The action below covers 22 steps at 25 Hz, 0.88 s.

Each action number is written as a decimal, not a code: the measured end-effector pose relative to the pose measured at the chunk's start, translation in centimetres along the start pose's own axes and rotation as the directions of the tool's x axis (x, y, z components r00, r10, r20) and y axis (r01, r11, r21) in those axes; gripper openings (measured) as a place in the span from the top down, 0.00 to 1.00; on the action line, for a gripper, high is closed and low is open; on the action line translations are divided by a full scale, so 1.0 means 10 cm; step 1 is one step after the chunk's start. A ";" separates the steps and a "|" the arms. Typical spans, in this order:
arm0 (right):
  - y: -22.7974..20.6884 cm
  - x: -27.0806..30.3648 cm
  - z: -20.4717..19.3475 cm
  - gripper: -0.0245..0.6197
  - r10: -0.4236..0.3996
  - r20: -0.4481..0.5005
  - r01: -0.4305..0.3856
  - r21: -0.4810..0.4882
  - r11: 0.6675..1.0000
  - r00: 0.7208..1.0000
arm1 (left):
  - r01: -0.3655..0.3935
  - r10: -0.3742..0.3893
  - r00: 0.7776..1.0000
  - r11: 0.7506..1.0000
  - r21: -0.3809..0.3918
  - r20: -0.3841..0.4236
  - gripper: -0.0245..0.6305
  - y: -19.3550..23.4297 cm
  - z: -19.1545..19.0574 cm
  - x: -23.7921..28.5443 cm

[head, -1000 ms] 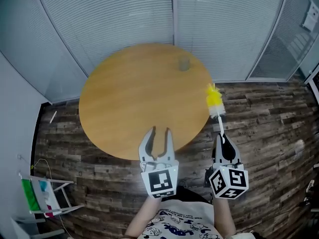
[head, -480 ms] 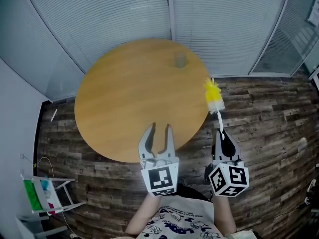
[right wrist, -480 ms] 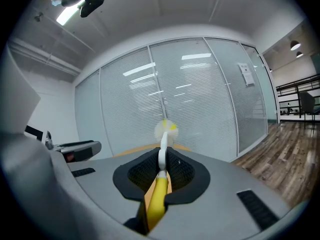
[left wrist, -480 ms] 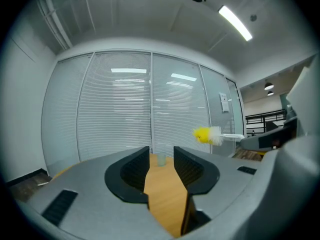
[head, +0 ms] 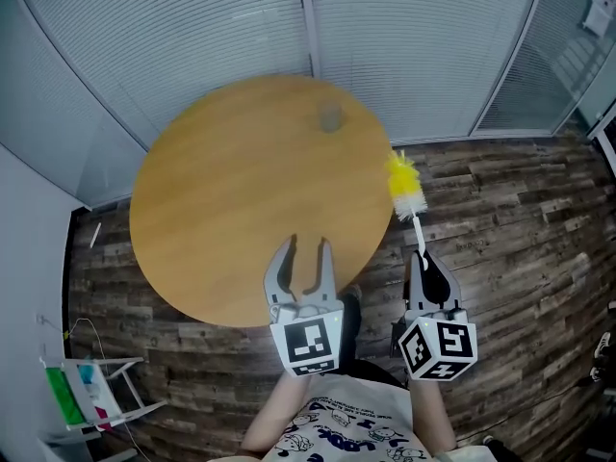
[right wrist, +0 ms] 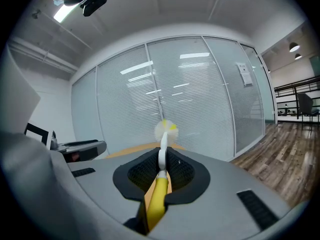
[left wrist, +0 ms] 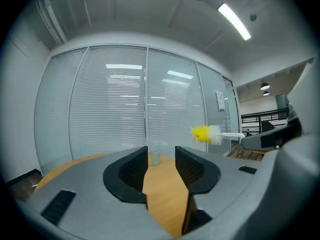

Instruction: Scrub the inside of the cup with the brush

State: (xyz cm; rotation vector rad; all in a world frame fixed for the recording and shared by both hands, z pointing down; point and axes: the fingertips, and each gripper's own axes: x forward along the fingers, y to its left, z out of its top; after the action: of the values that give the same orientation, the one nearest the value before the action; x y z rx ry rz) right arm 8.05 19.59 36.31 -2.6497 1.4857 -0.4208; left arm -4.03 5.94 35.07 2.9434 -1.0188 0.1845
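Left claw [head: 306, 250]: jaws apart, just opened wider, gripping nothing; only the bare counter [head: 212, 210] shows through the gap. Right claw [head: 424, 260]: clamped on the yellow handle of the brush [head: 411, 206], whose yellow-and-white bristle head points forward beside the counter's right edge. Cup [head: 330, 117]: upright near the round counter's far edge, well apart from both claws.

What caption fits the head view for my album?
Right gripper holds a yellow brush; left gripper, empty jaws just opened wider, faces a cup across the round table.
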 end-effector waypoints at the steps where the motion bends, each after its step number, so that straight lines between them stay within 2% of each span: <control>1: -0.02 0.03 0.01 0.89 -0.004 0.002 0.004 -0.004 1.000 1.000 | 0.006 -0.006 1.000 1.000 0.001 0.003 0.72 -0.01 0.00 0.05; 9: -0.27 0.36 0.09 0.89 -0.018 -0.002 0.018 -0.023 1.000 1.000 | 0.041 -0.041 0.999 0.999 -0.013 -0.004 0.70 -0.19 -0.04 0.53; 22: -0.53 1.20 0.24 0.89 0.006 -0.041 -0.007 -0.026 1.000 0.999 | 0.012 -0.014 0.999 0.999 -0.029 -0.045 0.64 -0.10 -0.02 1.39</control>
State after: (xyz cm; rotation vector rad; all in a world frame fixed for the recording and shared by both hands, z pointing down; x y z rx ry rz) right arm 19.02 12.06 37.52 -2.6711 1.5206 -0.4607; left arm 7.36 -1.78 36.96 2.9052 -0.9879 0.2324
